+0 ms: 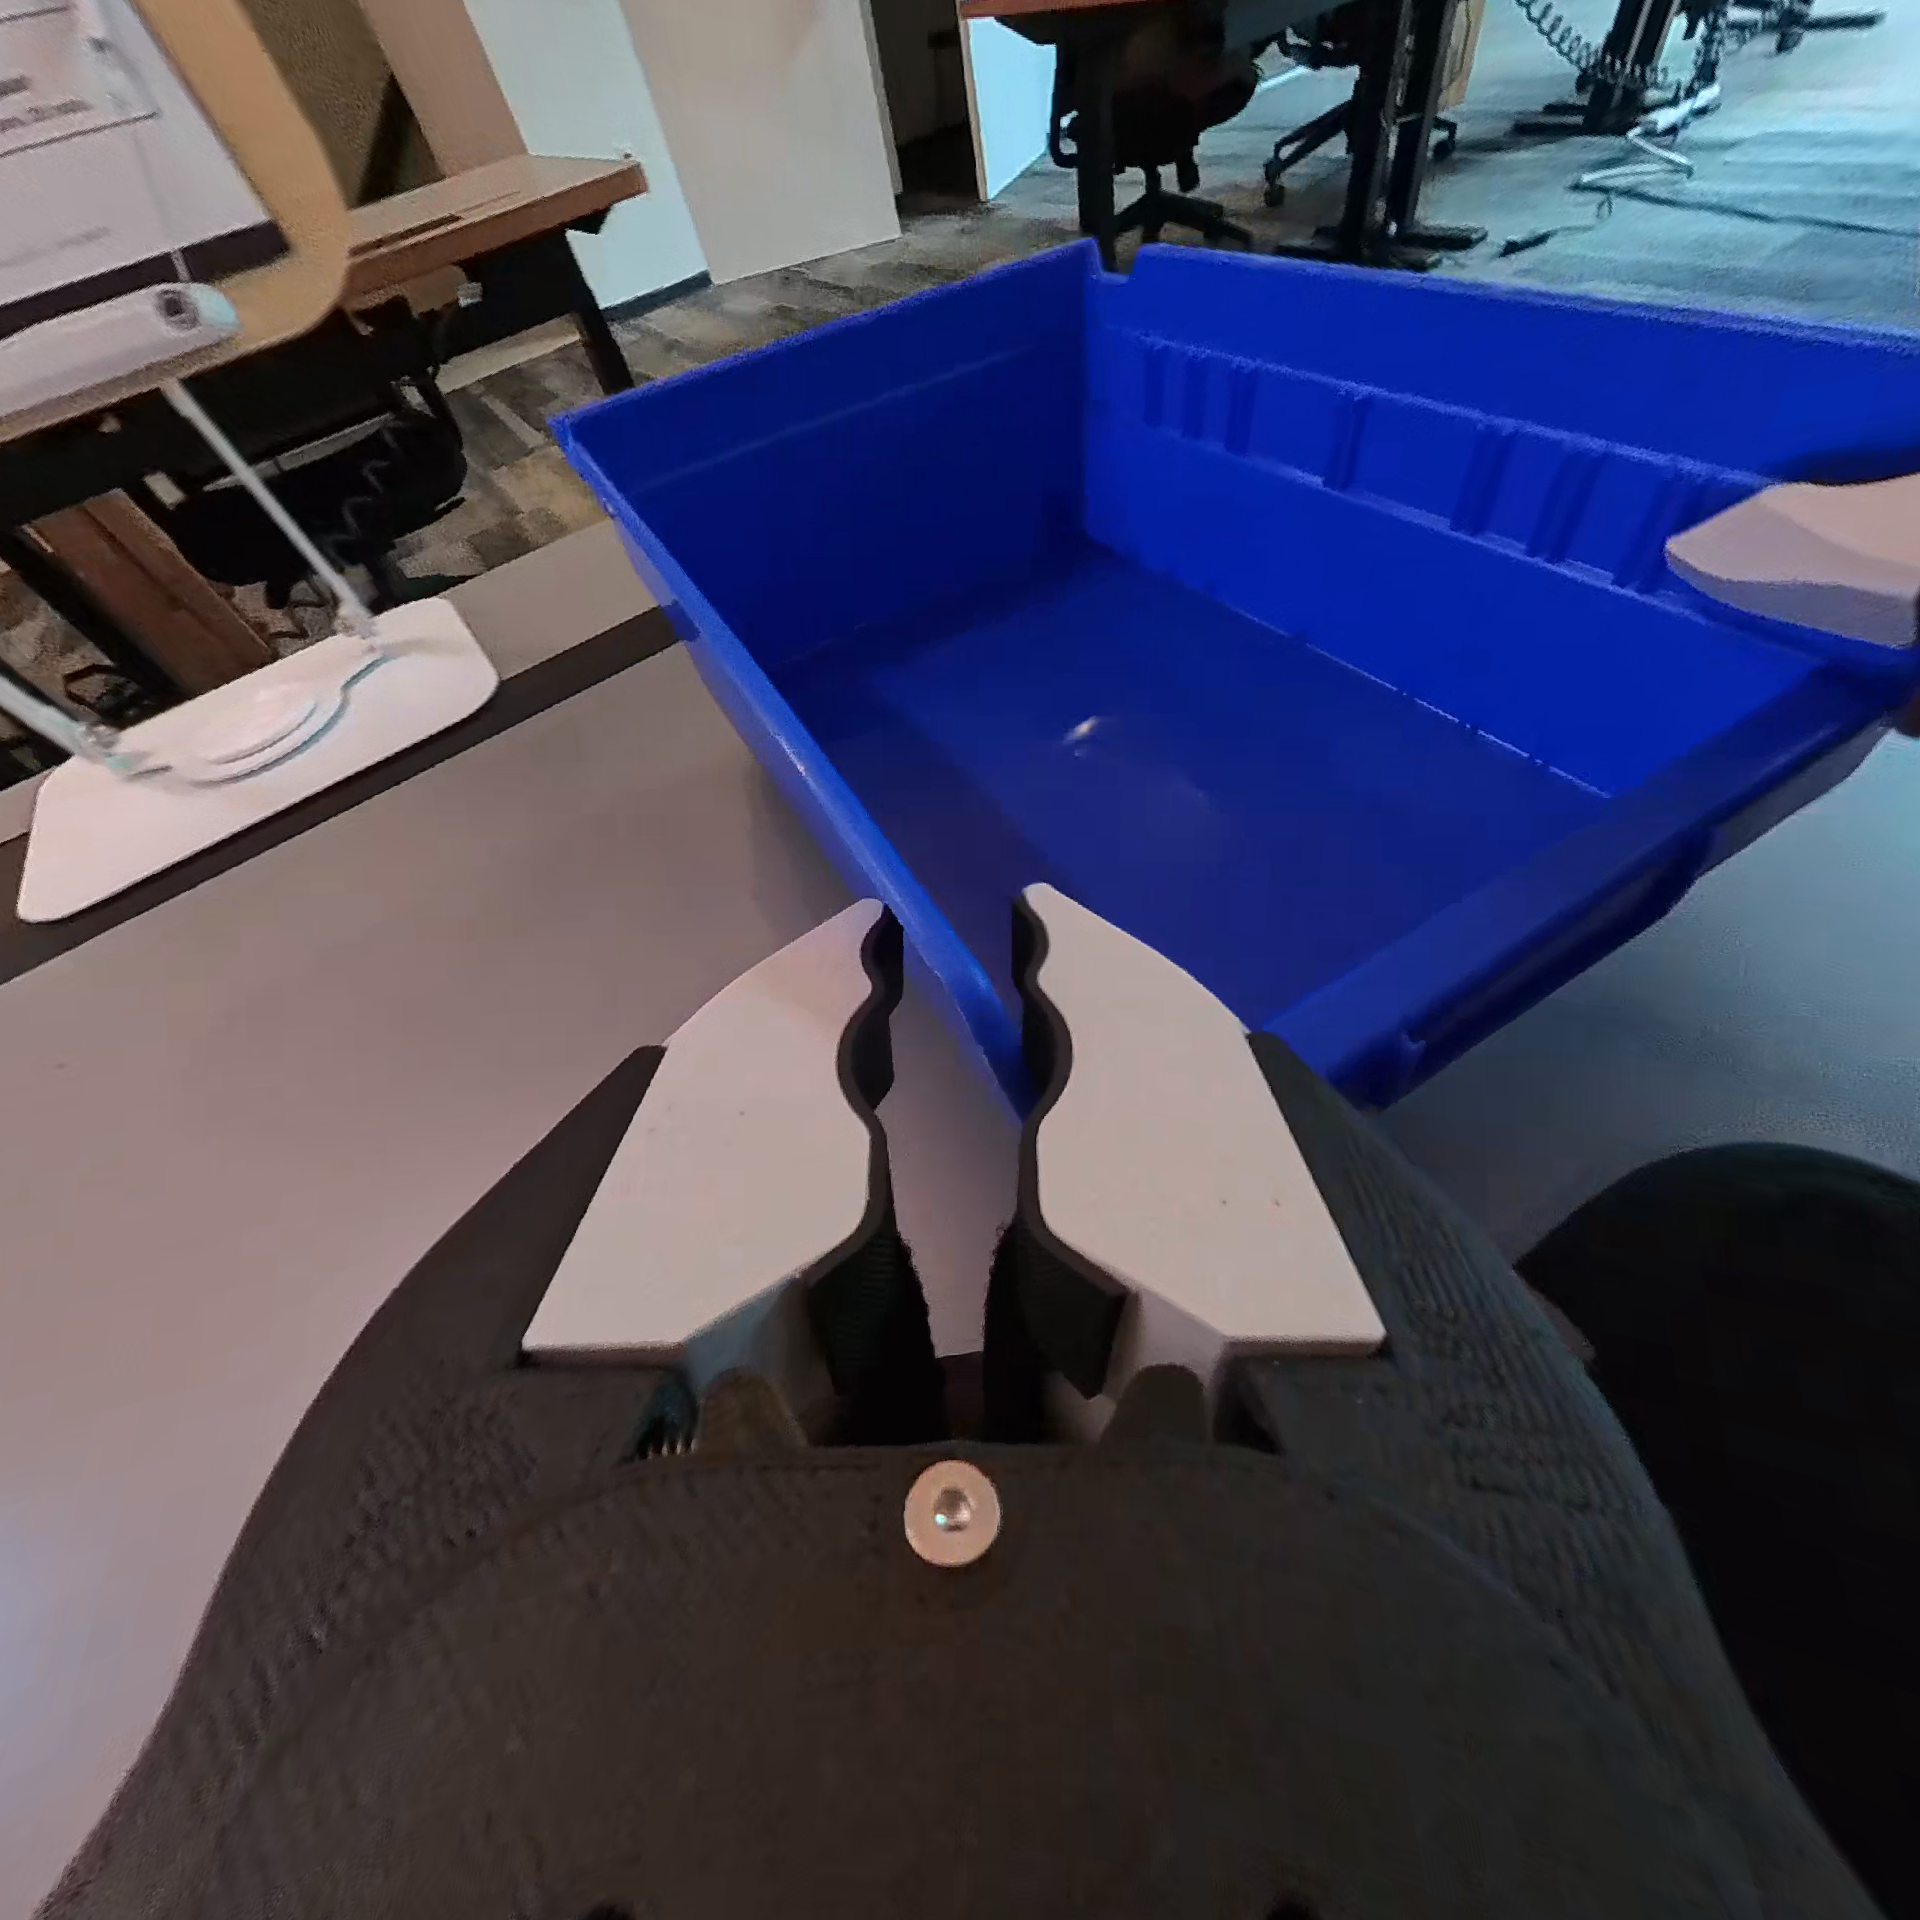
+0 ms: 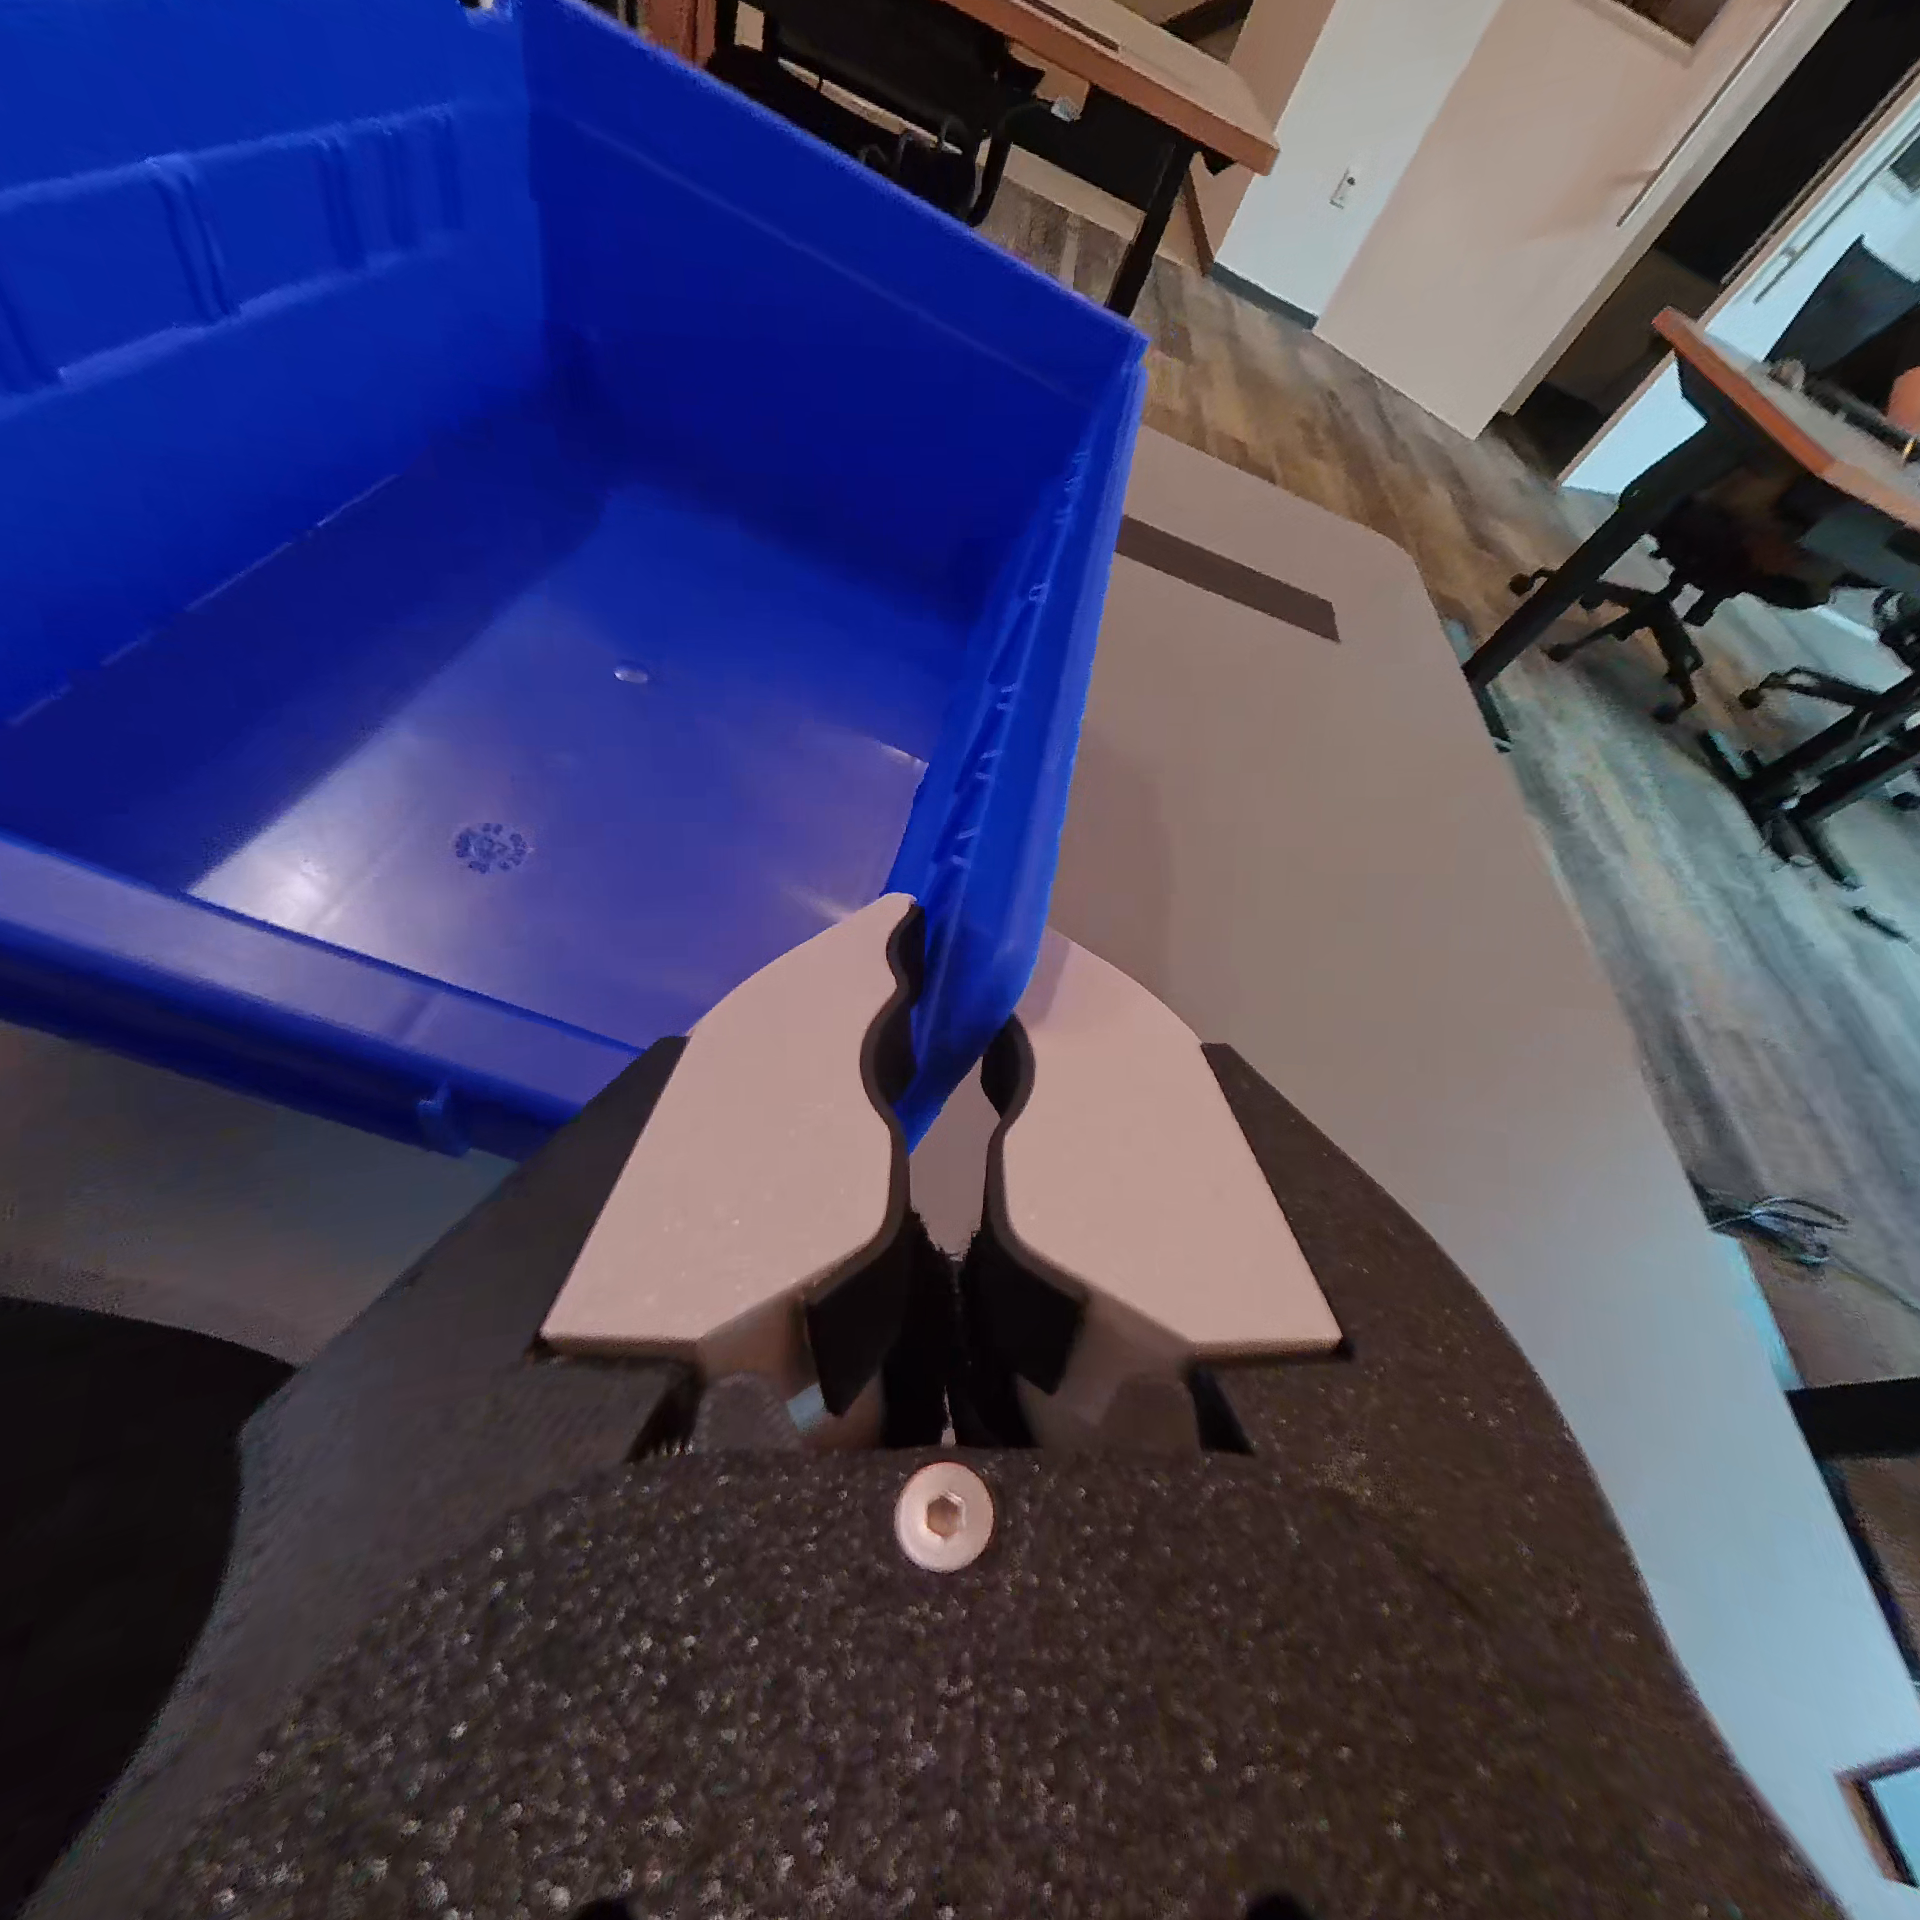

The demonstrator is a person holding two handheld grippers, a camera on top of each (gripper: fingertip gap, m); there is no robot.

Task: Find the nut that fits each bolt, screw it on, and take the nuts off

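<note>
An empty blue bin [image 1: 831, 540] stands tilted over the grey table [image 1: 416, 1039]. No nuts or bolts show in either view. My left gripper [image 1: 948, 899] is shut on the bin's left side wall: the rim runs slantwise between the pads and touches both. My right gripper [image 2: 971, 925] is shut on the bin's [image 2: 727, 312] right side wall near its front corner. The blue rim hides the tip of its right finger. One right-gripper finger [image 1: 1797, 566] also shows at the bin's far side in the left wrist view.
A white stand base [image 1: 260, 748] sits on the table to the left of the bin. The table's [image 2: 1299, 831] right edge curves away beside the bin. Desks and office chairs [image 2: 1662, 623] stand on the floor beyond. My right fingertips sit around 20 centimeters from my left ones.
</note>
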